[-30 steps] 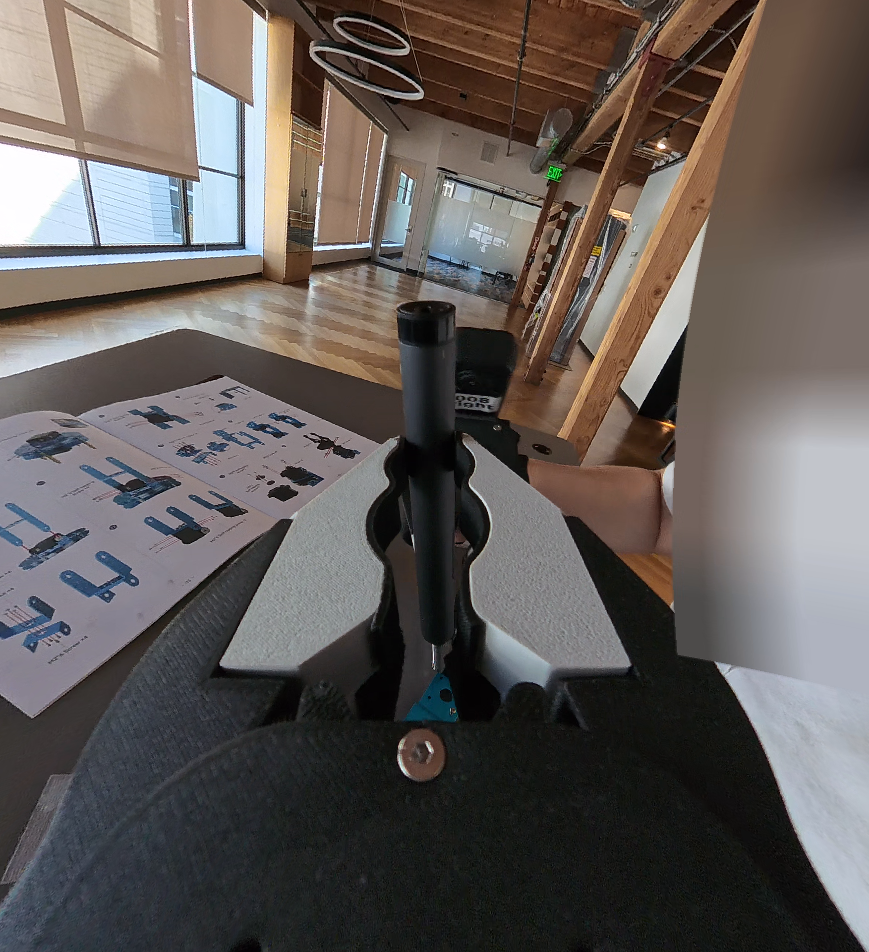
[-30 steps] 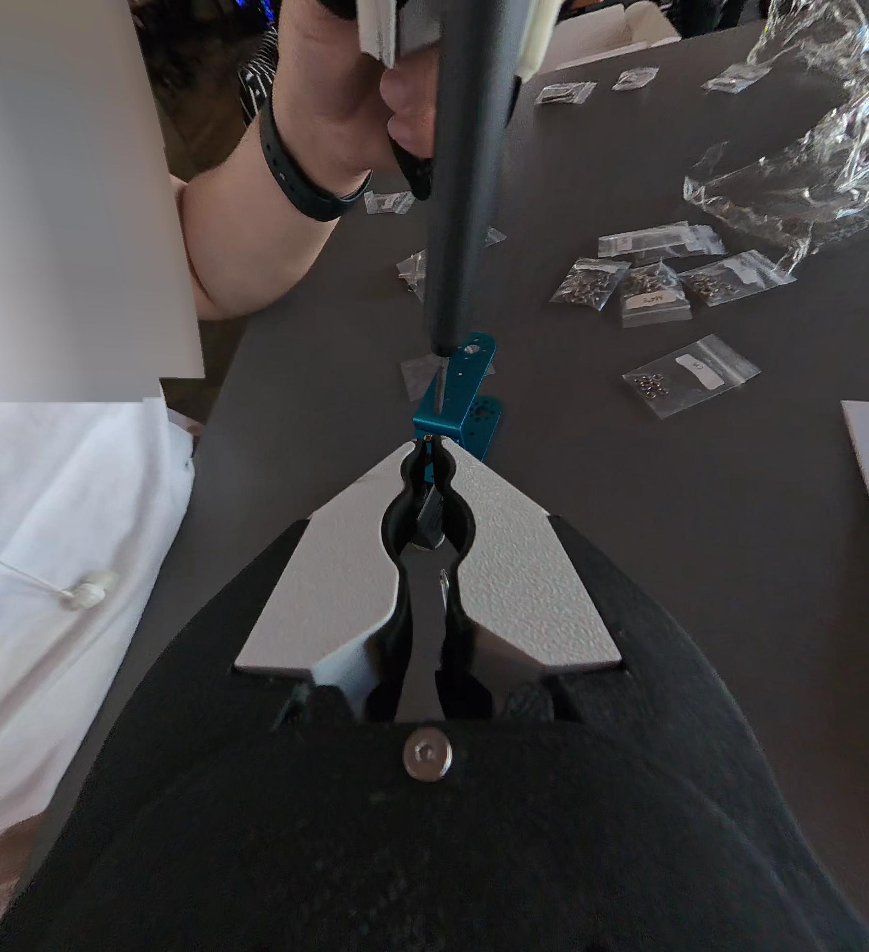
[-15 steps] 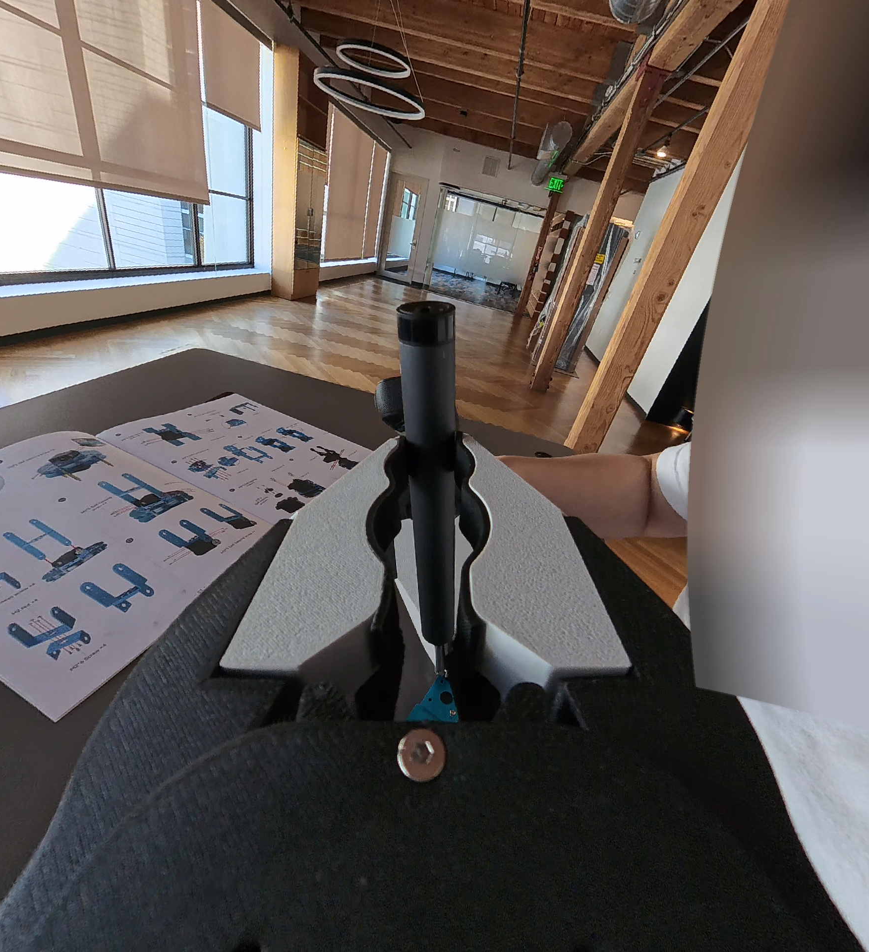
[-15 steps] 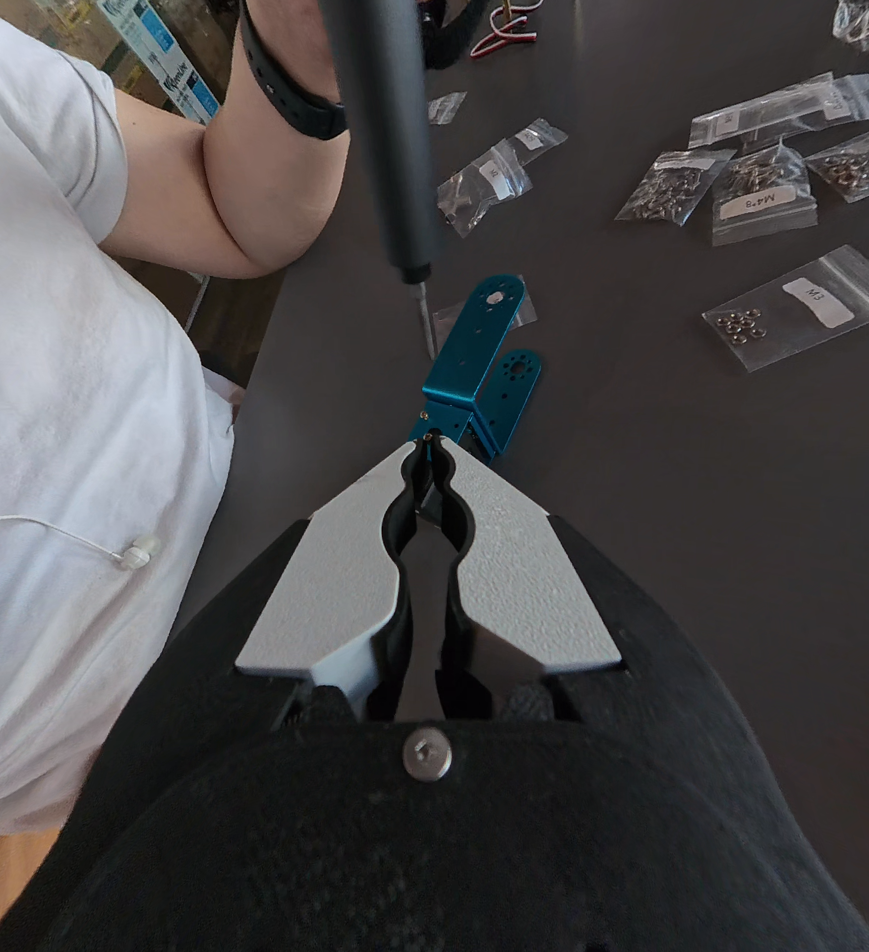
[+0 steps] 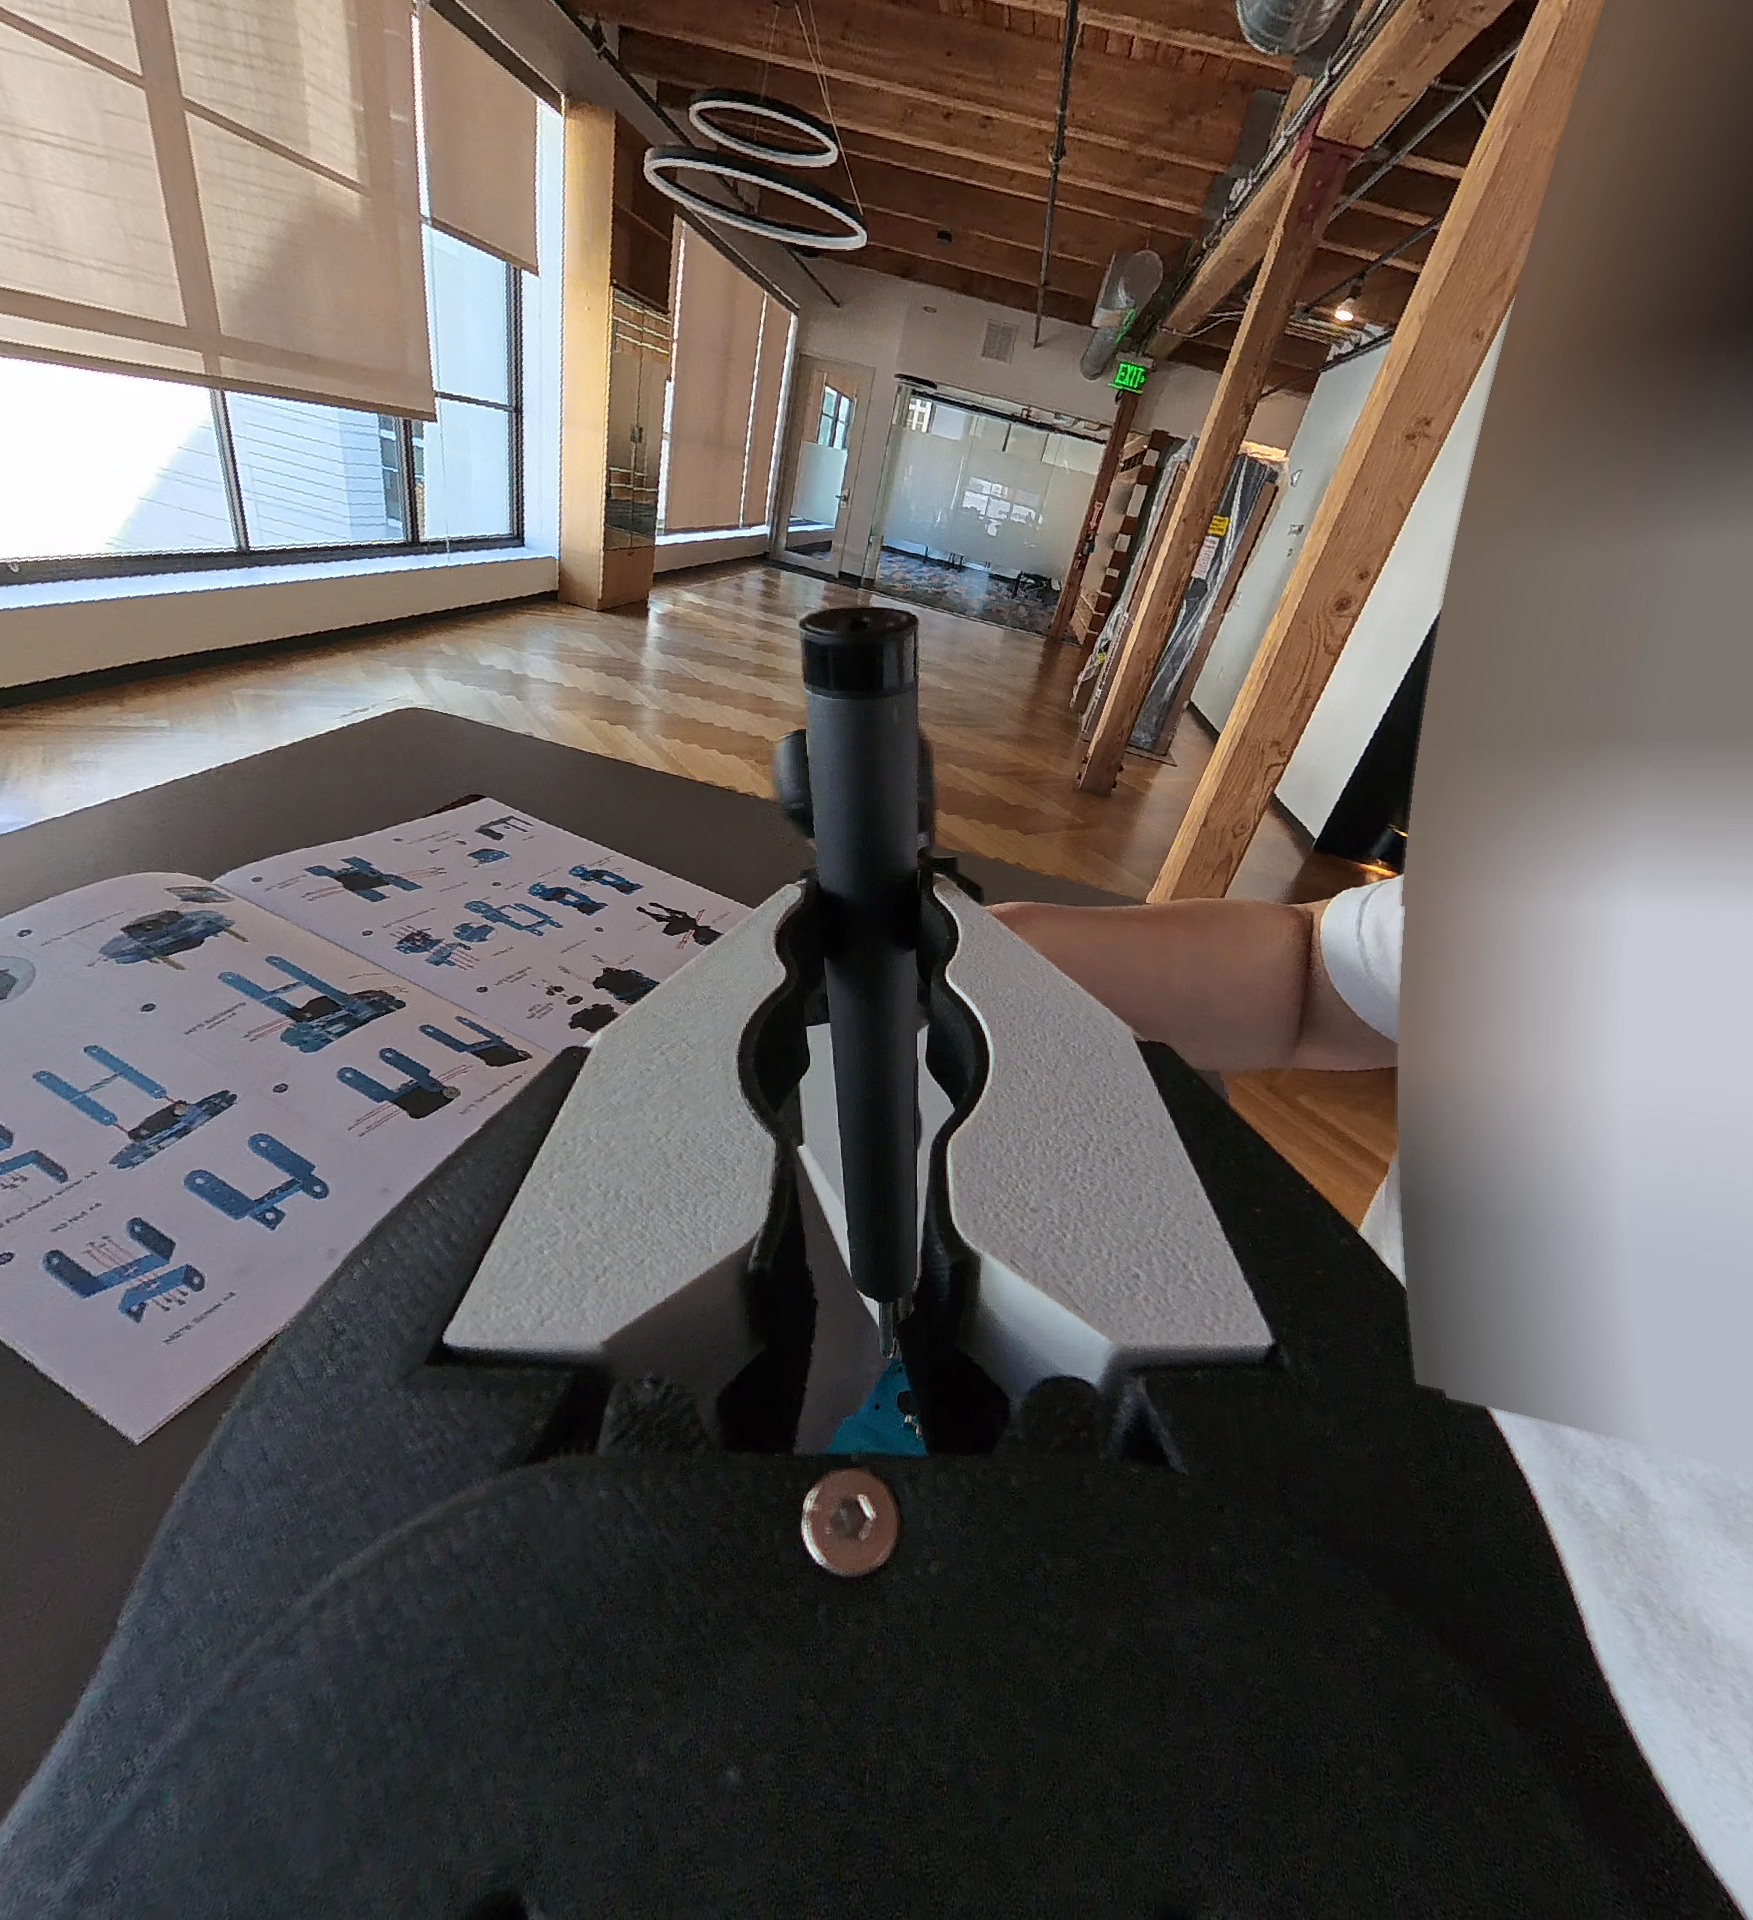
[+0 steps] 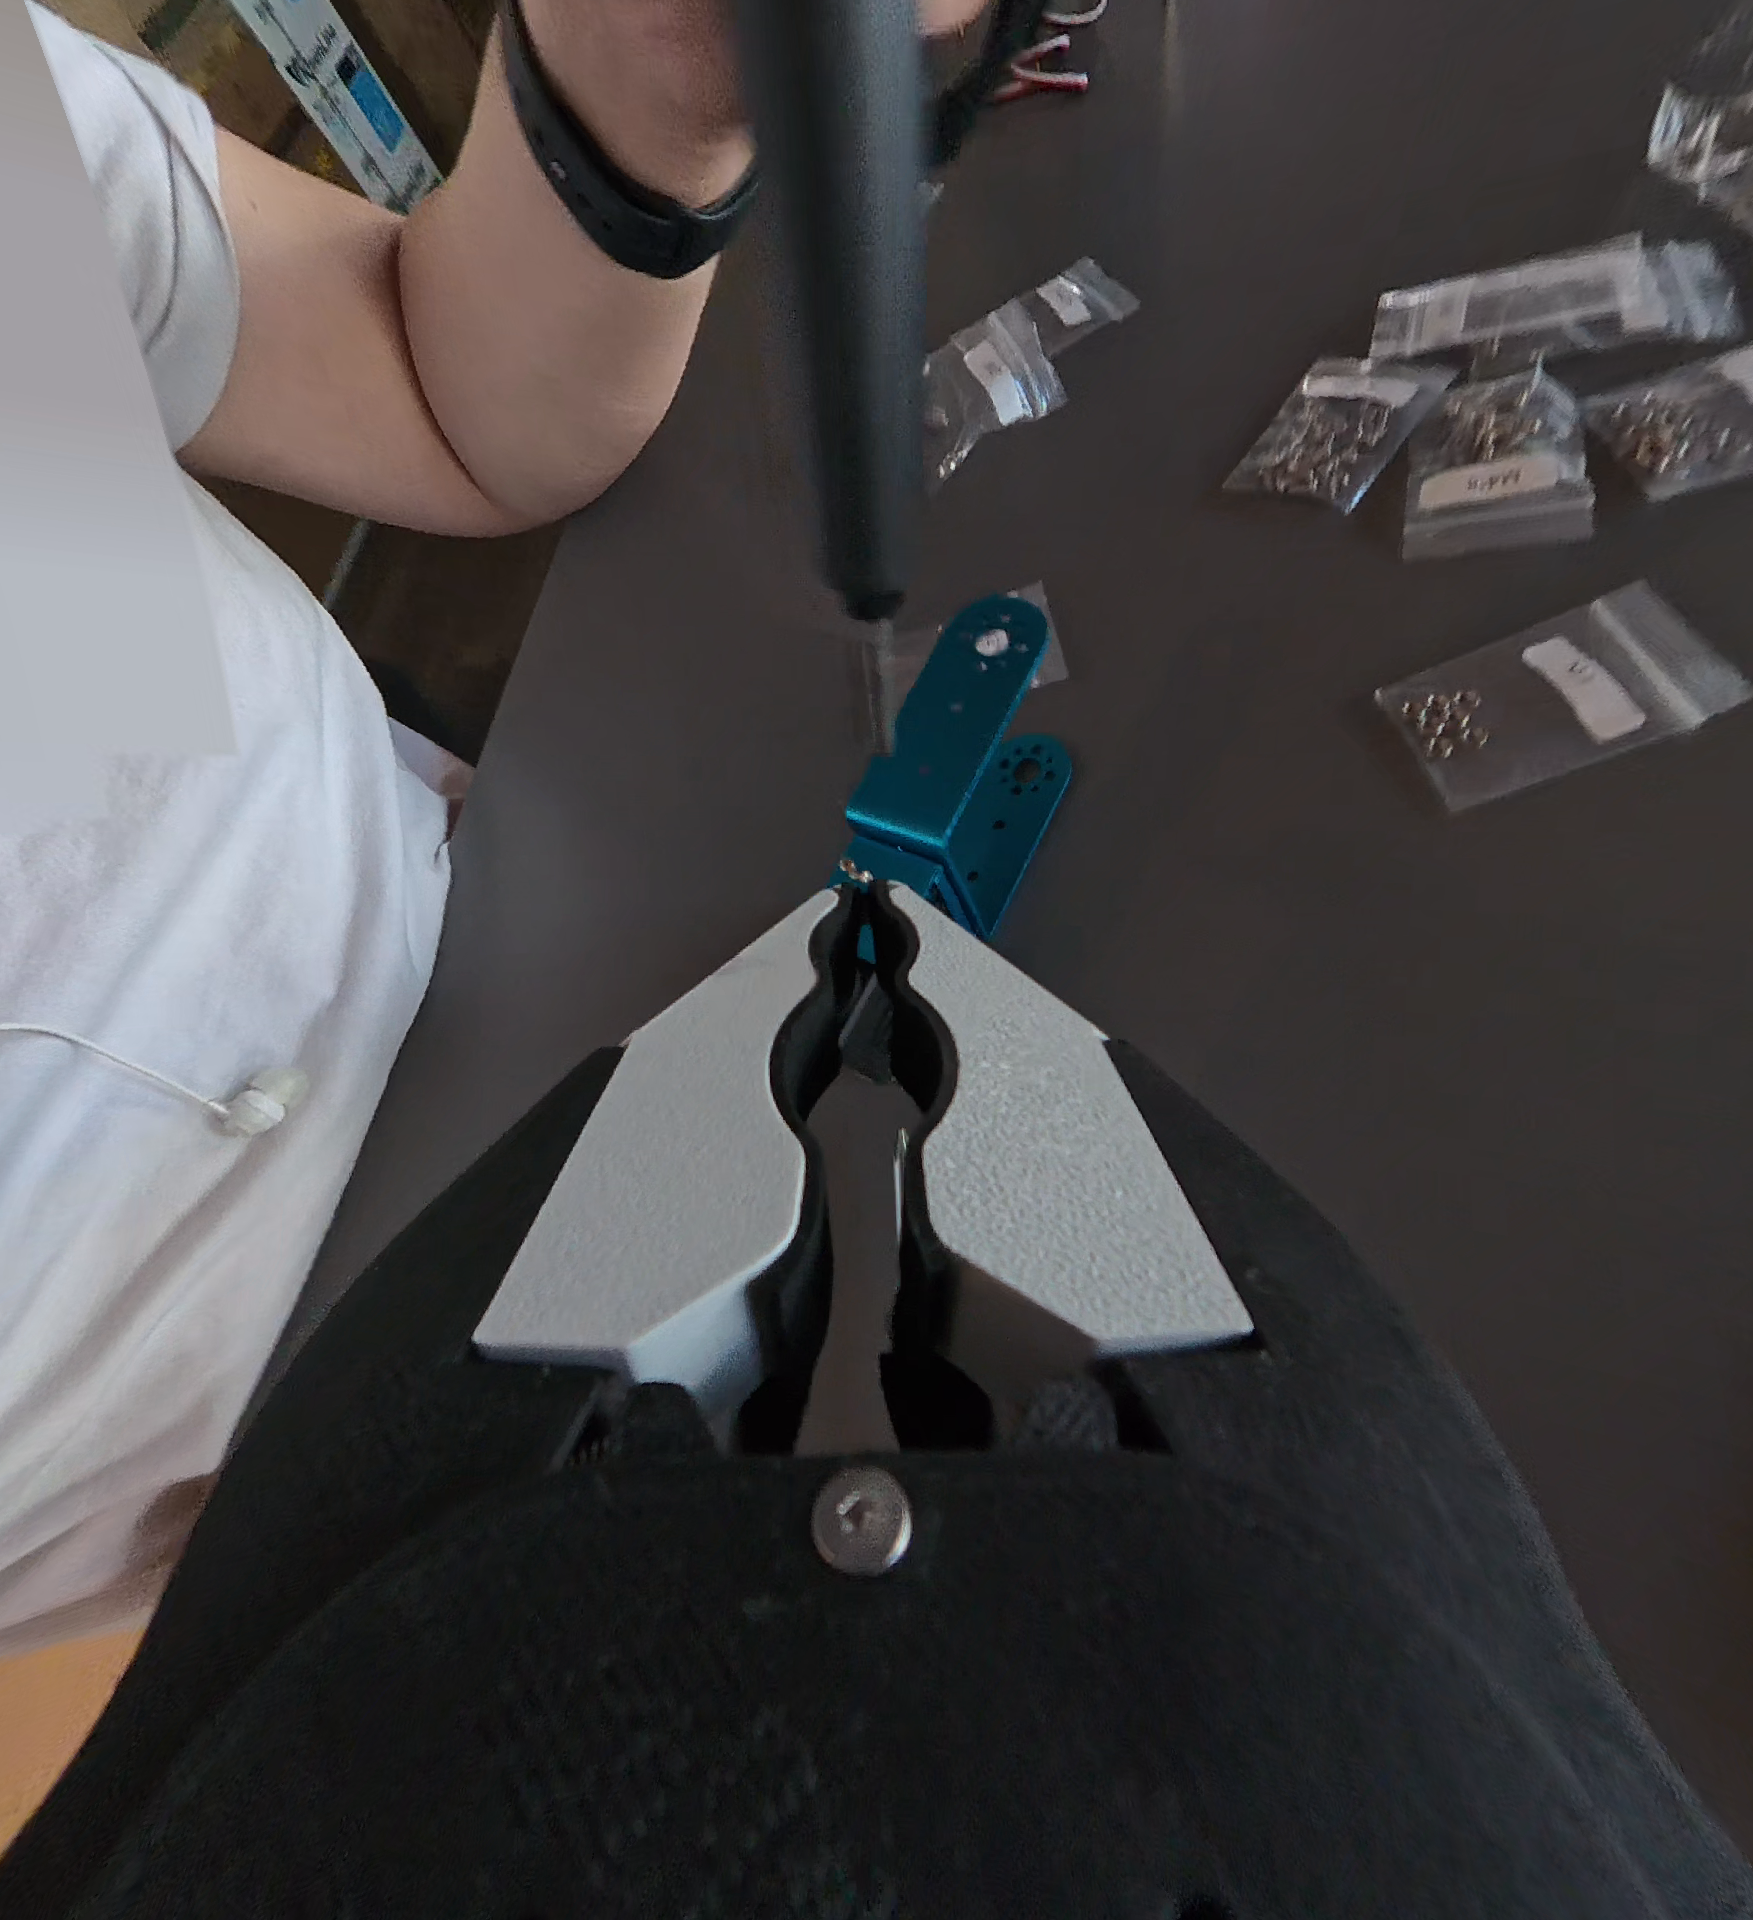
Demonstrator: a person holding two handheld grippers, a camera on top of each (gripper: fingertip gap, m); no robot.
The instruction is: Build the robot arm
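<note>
Blue metal bracket (image 6: 965, 790), an anodised piece of two perforated arms, held at its near end above the dark surface (image 6: 1371, 1039) by the right gripper (image 6: 864, 902), whose grey fingers (image 6: 1017, 1049) are closed on it. Above the bracket, the dark grey electric screwdriver (image 6: 856, 312) points downward, its bit ending just beside the bracket's upper arm; whether the bit touches the metal cannot be told.

In the left wrist view, the left gripper (image 5: 867, 935) has its fingers (image 5: 643, 1122) clamped around the screwdriver (image 5: 864, 987), which stands nearly upright, cap uppermost; a corner of the bracket (image 5: 877, 1418) shows below the bit.

Right of the bracket on the surface: clear zip bags of small hardware (image 6: 1563, 691), each with a white label, and crumpled plastic wrap (image 6: 1745, 166) farther off. Left of the bracket: the person's bare forearm with a black wristband (image 6: 633, 223) and a white shirt (image 6: 124, 1039).

An open instruction booklet (image 5: 228, 1060) printed with blue part diagrams lies on the surface left of the screwdriver. Beyond: a wood floor (image 5: 643, 675), timber posts (image 5: 1371, 520), a green lit sign (image 5: 1130, 375).
</note>
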